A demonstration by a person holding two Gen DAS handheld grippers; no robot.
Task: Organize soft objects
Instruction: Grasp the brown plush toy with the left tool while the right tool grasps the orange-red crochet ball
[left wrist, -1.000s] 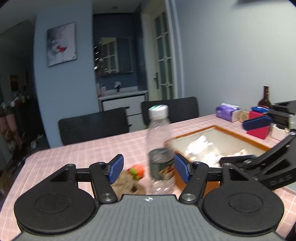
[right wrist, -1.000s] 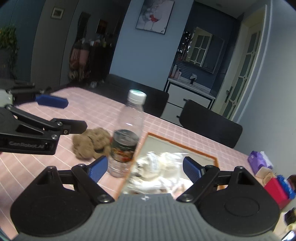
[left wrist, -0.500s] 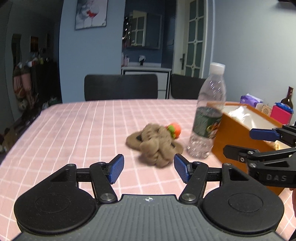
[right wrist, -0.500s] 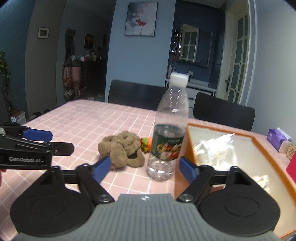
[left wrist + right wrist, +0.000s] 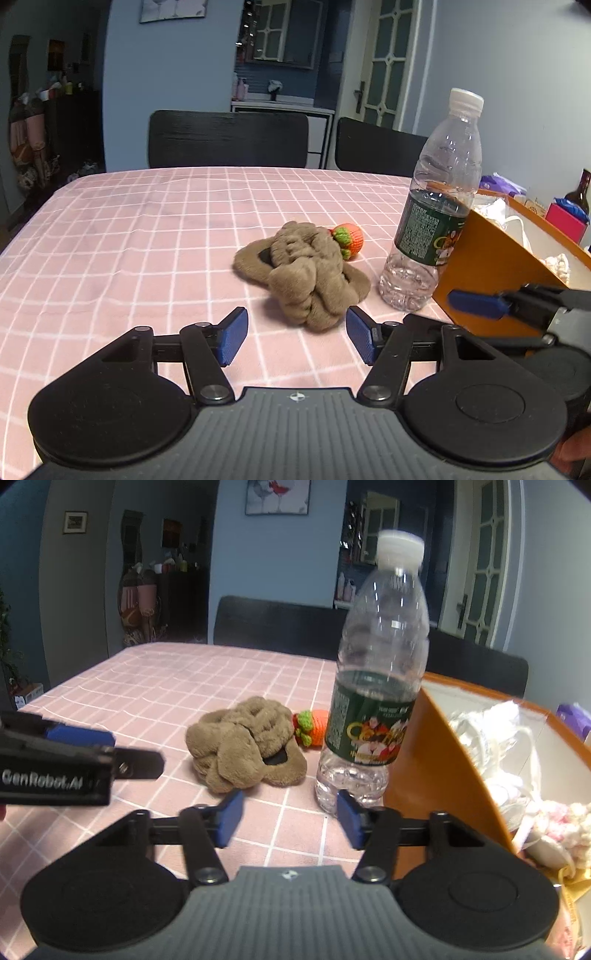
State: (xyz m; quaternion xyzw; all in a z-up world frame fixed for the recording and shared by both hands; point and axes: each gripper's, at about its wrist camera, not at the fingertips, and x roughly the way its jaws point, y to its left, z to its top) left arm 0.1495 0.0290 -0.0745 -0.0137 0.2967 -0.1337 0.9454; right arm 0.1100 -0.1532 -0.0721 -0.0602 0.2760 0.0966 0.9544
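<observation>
A brown plush toy (image 5: 306, 271) (image 5: 245, 749) lies crumpled on the pink checked tablecloth, with a small knitted orange-and-green carrot (image 5: 347, 240) (image 5: 312, 727) just behind it. My left gripper (image 5: 297, 334) hovers open just in front of the plush, nothing between its blue pads. My right gripper (image 5: 288, 818) is low over the cloth between the plush and a clear water bottle (image 5: 373, 701) (image 5: 432, 221); its jaws are closing on empty air. An orange box (image 5: 436, 753) (image 5: 491, 266) at the right holds white soft items.
Two black chairs (image 5: 229, 138) stand at the table's far side. Behind the box are a purple tissue pack (image 5: 502, 184), a red box (image 5: 565, 221) and a dark bottle (image 5: 580, 192). The bottle stands right against the box's near corner.
Both grippers have dropped toward the table and come closer to the plush. The left one swung from facing the bottle to facing the plush. The right jaws have narrowed.
</observation>
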